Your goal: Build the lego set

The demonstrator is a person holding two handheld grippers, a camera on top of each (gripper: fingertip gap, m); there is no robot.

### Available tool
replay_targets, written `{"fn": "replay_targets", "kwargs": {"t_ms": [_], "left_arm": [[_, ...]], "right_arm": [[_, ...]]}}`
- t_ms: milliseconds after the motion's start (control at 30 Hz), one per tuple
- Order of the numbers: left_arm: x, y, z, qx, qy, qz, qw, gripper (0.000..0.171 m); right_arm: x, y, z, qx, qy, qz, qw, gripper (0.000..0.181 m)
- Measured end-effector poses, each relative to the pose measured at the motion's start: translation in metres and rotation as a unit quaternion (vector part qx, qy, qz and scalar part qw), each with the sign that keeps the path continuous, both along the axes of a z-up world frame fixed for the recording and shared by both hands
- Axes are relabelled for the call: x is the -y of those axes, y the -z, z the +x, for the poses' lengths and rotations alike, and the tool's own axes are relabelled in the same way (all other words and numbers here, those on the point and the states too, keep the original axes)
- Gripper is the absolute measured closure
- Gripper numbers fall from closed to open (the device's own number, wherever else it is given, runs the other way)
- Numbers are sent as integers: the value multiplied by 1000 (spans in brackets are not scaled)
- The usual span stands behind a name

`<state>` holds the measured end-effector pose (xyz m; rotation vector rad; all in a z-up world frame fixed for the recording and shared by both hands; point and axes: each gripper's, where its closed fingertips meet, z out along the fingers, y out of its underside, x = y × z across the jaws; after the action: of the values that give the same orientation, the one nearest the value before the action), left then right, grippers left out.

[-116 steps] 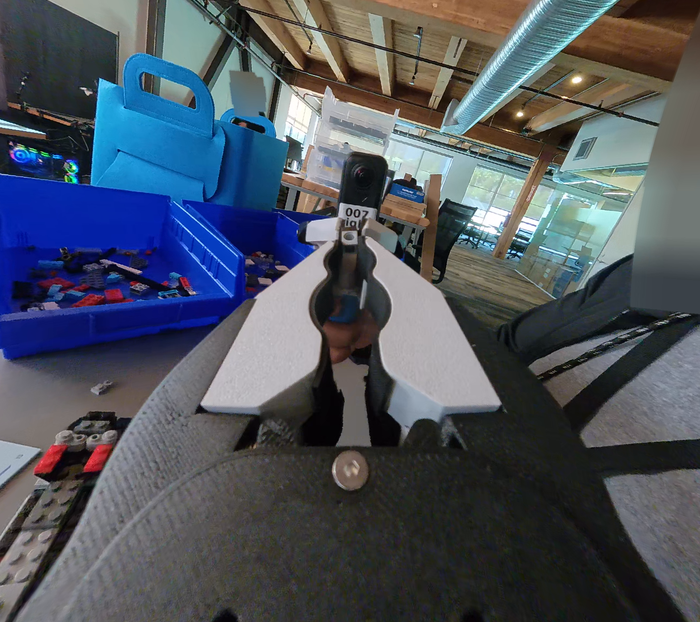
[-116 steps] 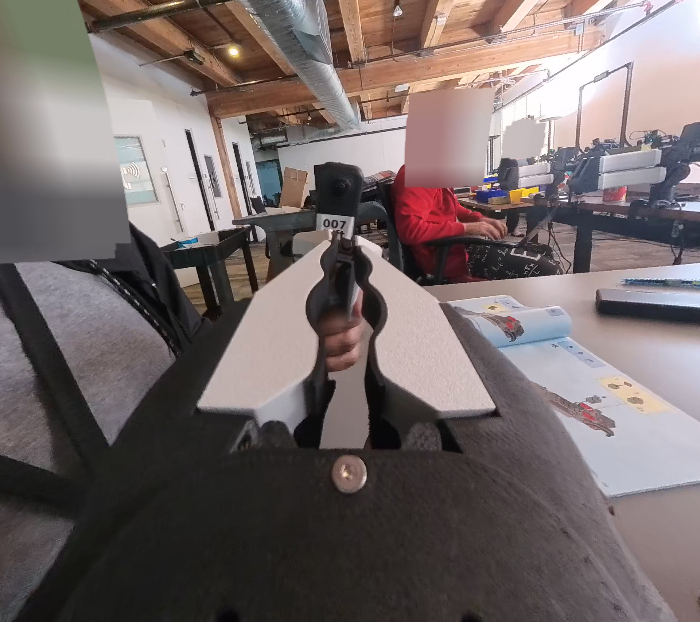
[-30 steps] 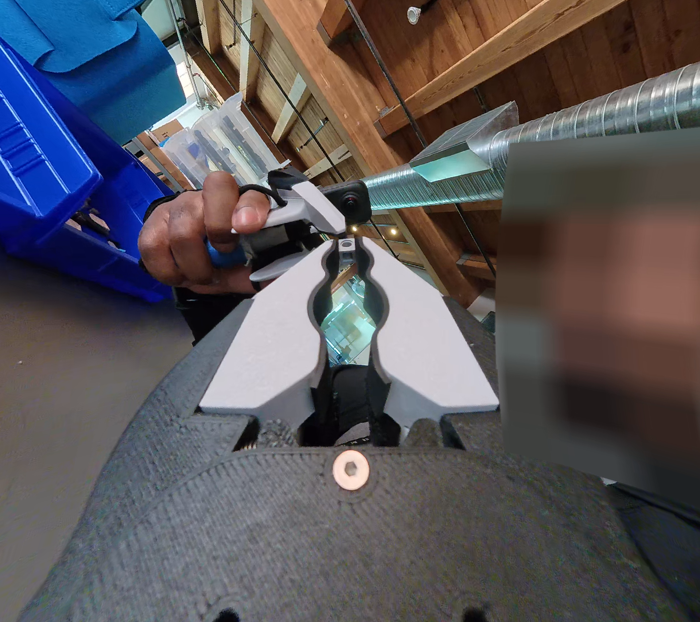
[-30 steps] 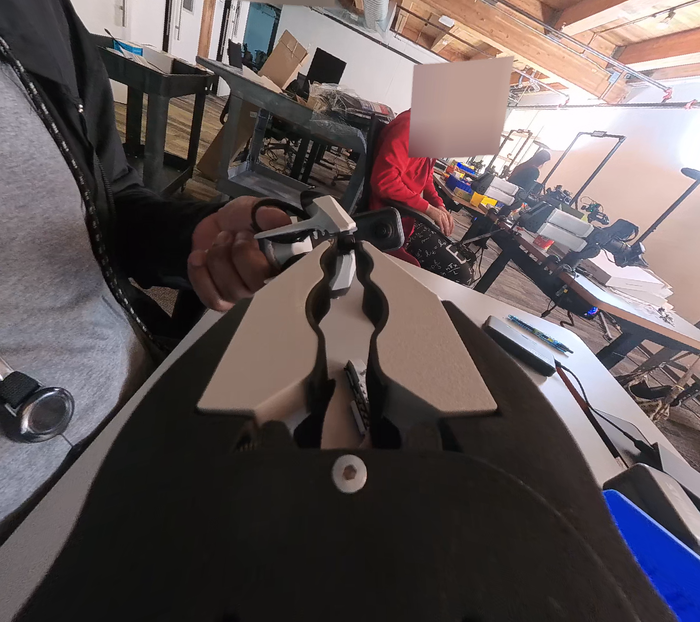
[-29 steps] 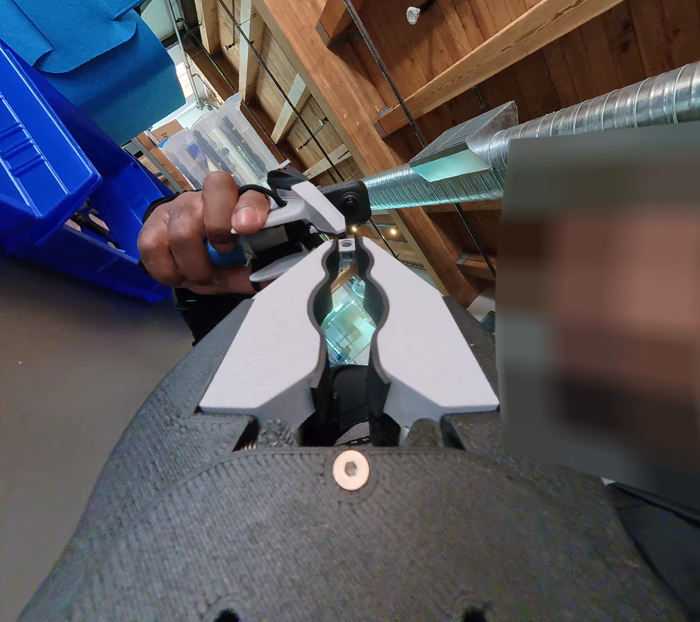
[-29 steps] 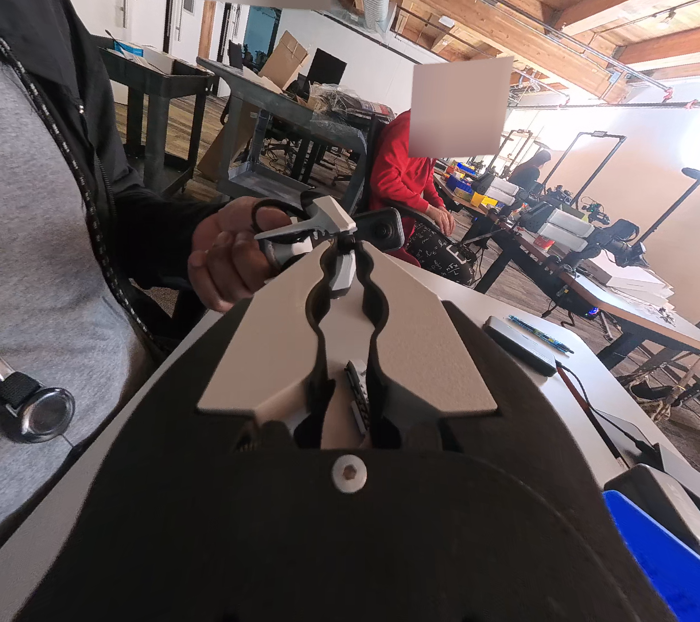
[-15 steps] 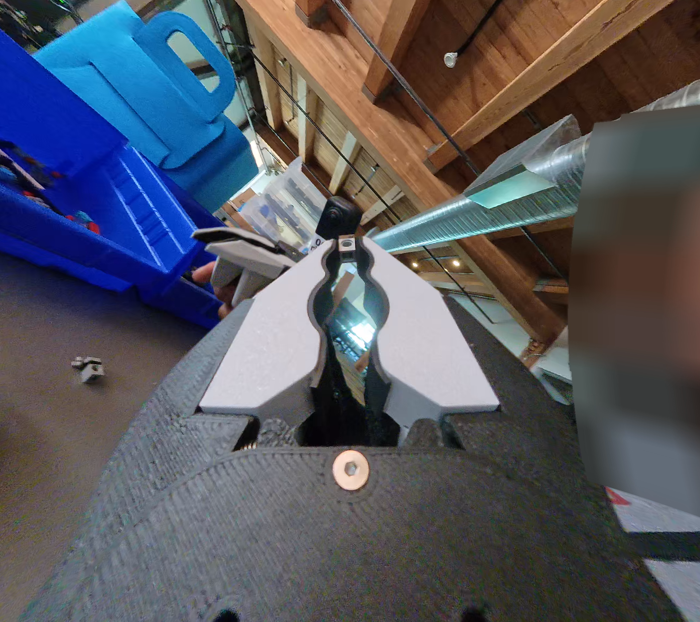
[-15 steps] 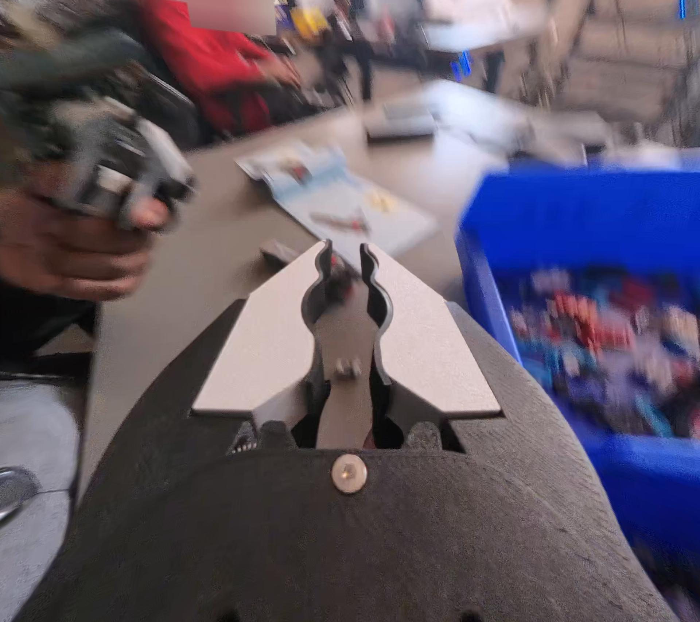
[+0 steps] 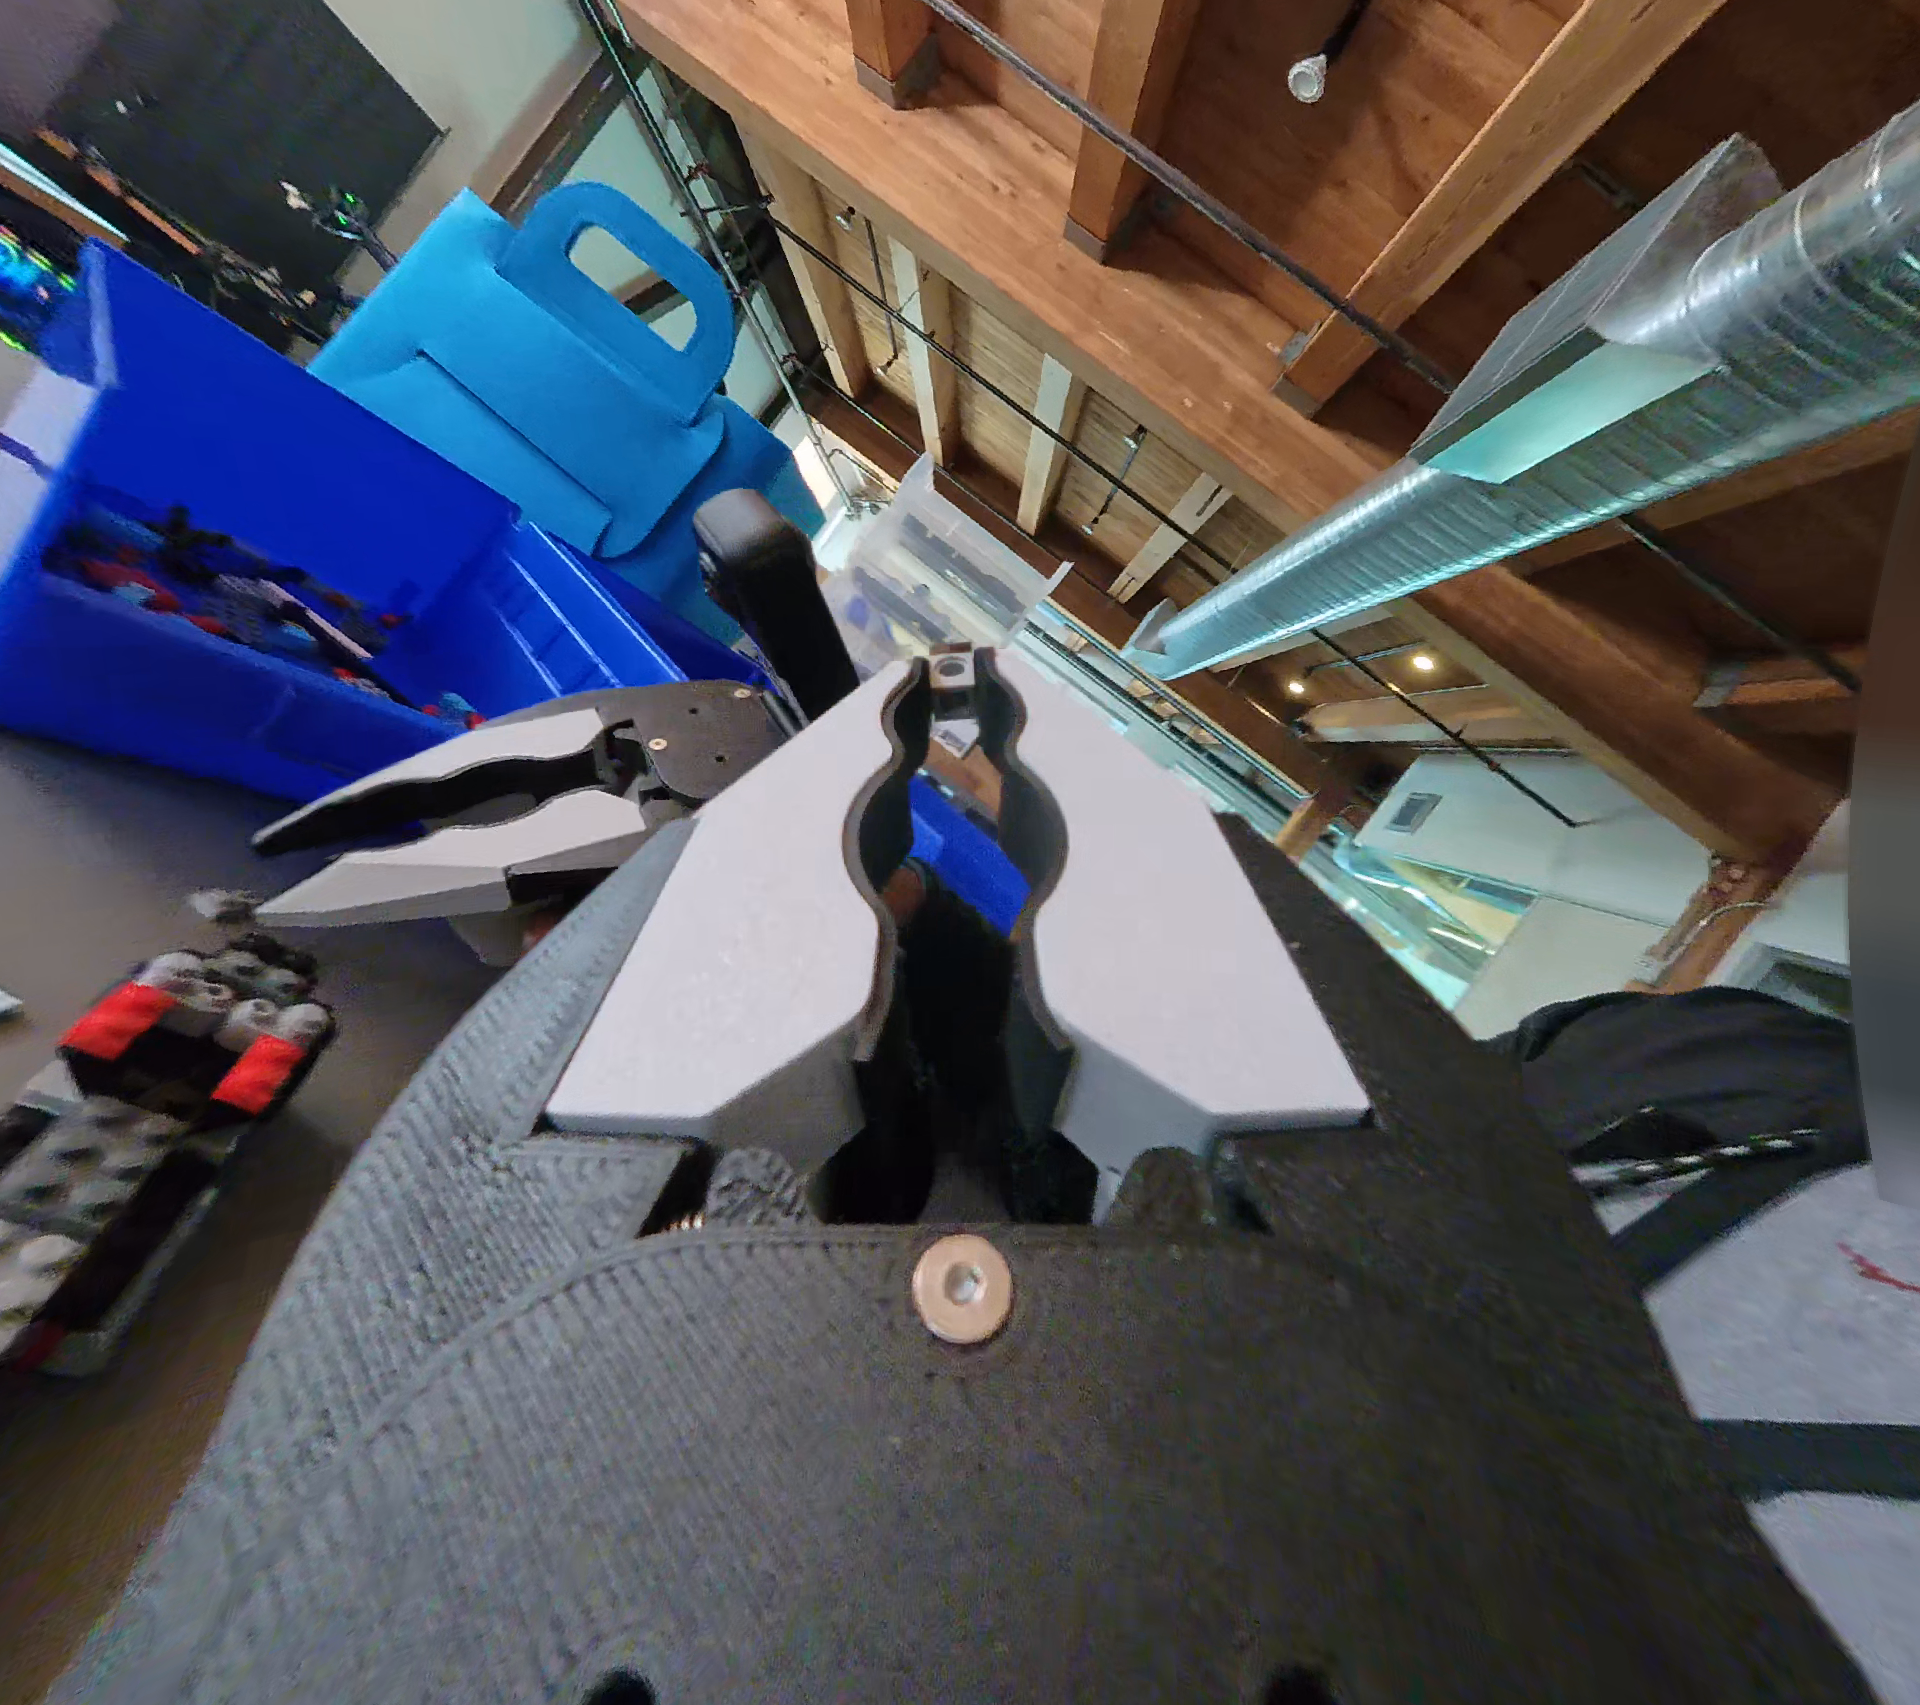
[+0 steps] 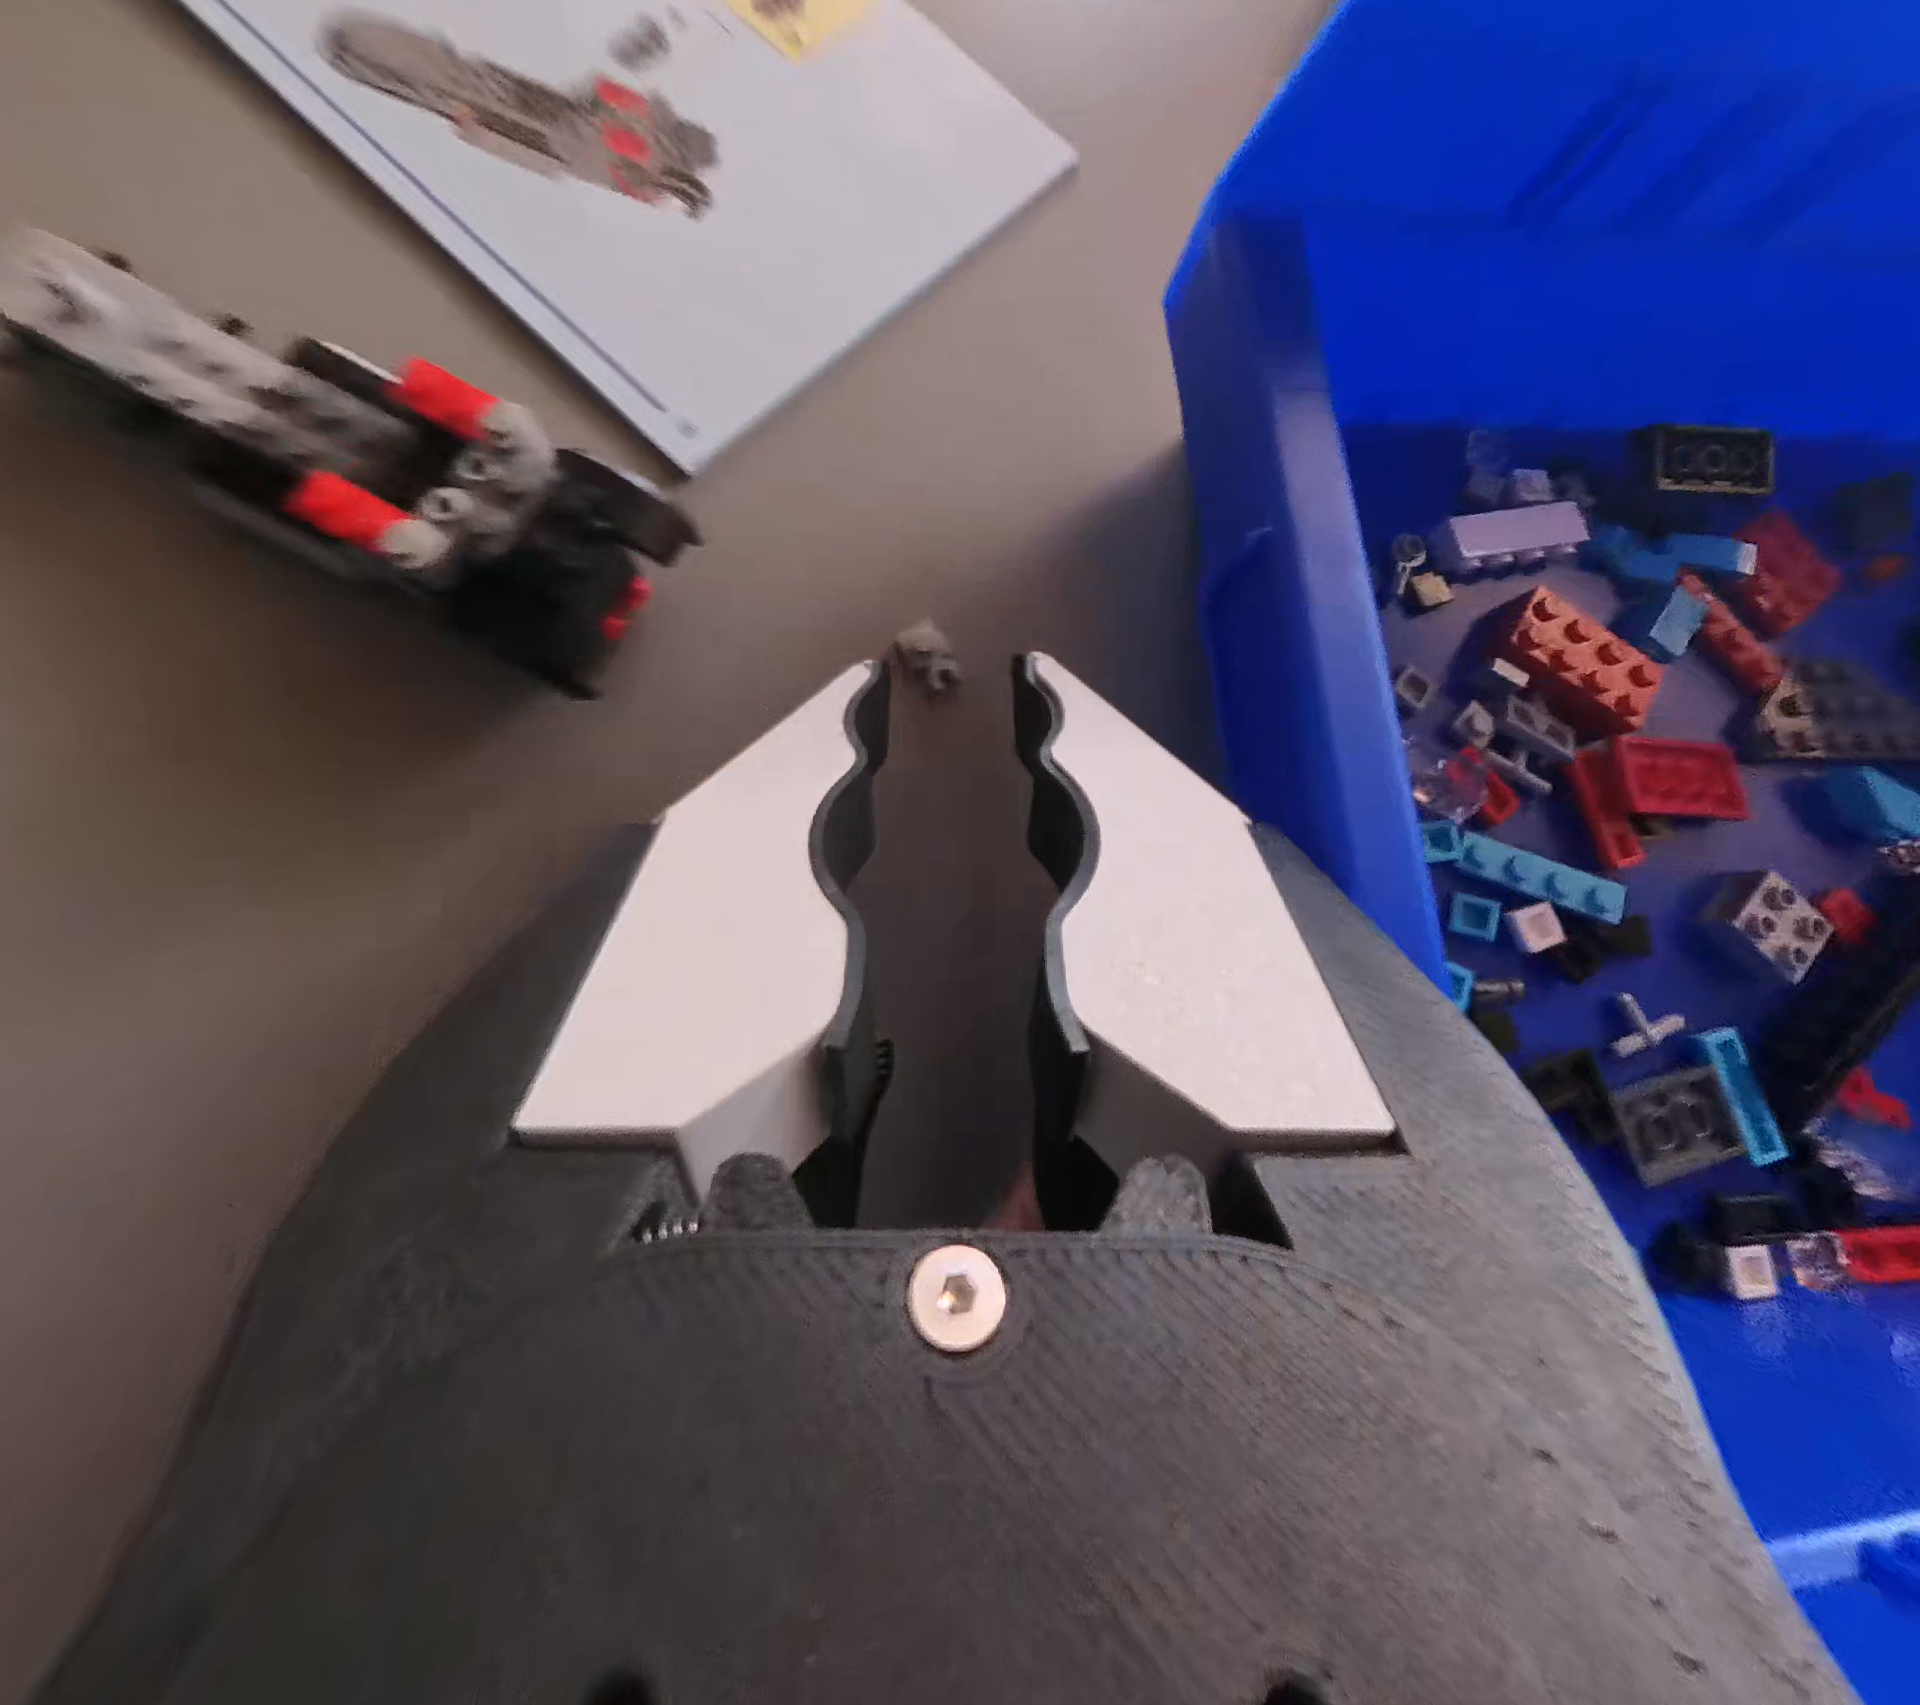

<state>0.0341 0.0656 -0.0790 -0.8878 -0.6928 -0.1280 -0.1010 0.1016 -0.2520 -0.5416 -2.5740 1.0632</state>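
Note:
My left gripper (image 9: pixel 951 666) is raised off the table, pointing up toward the ceiling, and is shut on a small grey lego piece (image 9: pixel 952 681) at its tips. My right gripper (image 10: pixel 948 670) is open and low over the table, with a small grey lego piece (image 10: pixel 928 656) lying just beyond its tips. The right gripper also shows in the left wrist view (image 9: pixel 260 876), pointing left. The partly built grey, black and red lego model (image 10: pixel 416 460) lies on the table left of the right gripper. It also shows in the left wrist view (image 9: pixel 156 1073).
A blue bin (image 10: pixel 1278 429) holding several loose bricks stands right of my right gripper. An open instruction booklet (image 10: pixel 582 45) lies beyond the model. In the left wrist view blue bins (image 9: pixel 260 450) and a blue felt bag (image 9: pixel 561 367) stand at the back.
My right gripper swung away from the left gripper down to the table and now stands open at a small grey piece. My left gripper stays shut on its piece and has tilted.

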Motion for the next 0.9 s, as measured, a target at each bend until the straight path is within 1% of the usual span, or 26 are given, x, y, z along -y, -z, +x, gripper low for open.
{"fn": "replay_targets", "kwargs": {"t_ms": [100,233,333,467,533,600,700,800,833,900], "left_arm": [[7,1,0,-6,-7,3,1000,164],[11,2,0,-7,-10,3,1000,164],[10,2,0,-11,-10,1,1000,164],[6,1,-1,-19,-9,-8,1000,164],[4,3,-1,-22,-10,-15,1000,164],[2,4,-3,-24,-14,-20,999,164],[-1,5,-8,-25,-16,-22,999,164],[-11,5,-13,-25,-10,-31,999,164],[-16,5,-14,-25,-7,-38,999,164],[-26,2,-16,-31,-1,-56,998,164]], "right_arm": [[4,3,1,15,-12,0,1000,155],[6,4,-1,19,-21,6,1000,160],[6,5,-2,20,-21,7,1000,170],[4,2,-1,17,-20,0,1000,172],[3,-5,3,22,-20,-23,999,172],[0,-20,8,29,-20,-64,997,173],[-3,-62,22,38,-26,-163,986,173],[-9,-111,41,56,-44,-288,955,173],[-12,-124,46,64,-50,-324,943,174],[-16,-139,55,80,-61,-372,923,174]]}}
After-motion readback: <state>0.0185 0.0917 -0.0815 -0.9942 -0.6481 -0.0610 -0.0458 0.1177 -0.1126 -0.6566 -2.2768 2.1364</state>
